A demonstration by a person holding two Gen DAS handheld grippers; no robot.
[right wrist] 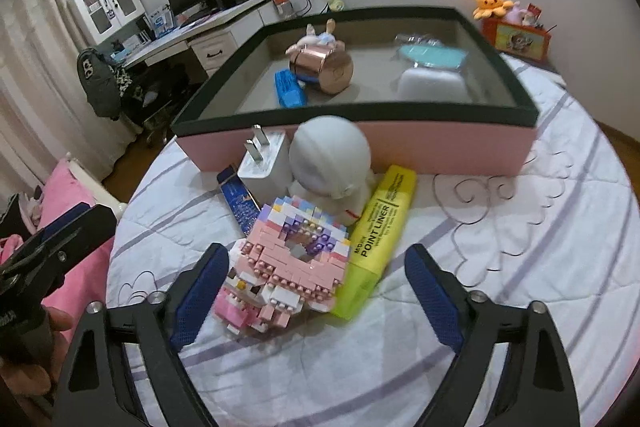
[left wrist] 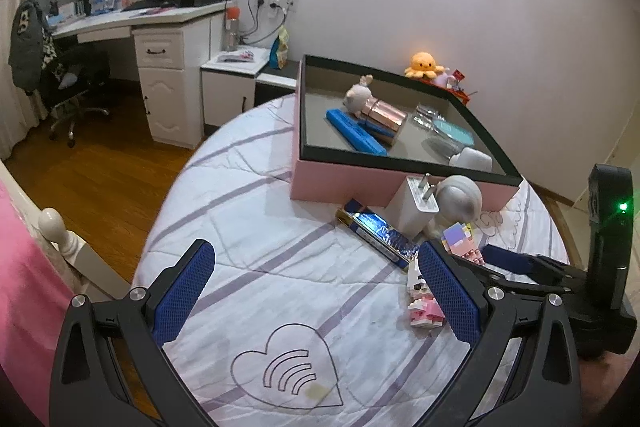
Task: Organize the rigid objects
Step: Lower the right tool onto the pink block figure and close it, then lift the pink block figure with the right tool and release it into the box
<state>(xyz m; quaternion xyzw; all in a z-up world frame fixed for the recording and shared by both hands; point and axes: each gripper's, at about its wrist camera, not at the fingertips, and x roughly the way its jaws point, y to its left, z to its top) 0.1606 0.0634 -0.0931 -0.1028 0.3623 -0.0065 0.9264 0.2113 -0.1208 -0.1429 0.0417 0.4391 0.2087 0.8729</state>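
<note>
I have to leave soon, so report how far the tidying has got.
Done: a blue case, copper cylinder and a few more already lie in the pink box.
In hand: nothing held; the right gripper is open around the pink brick figure.
Left: yellow highlighter, white charger, white figurine, blue pack. The left gripper is open.

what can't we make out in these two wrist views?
- Highlighter: hidden in the left wrist view behind the right gripper and brick model.
- Blue box: far end covered by the charger; print too small to read.
- Clear packet in the pink box: blurred in both views, contents unclear.
- Right gripper: whether its left pad touches the brick model is unclear.
</note>
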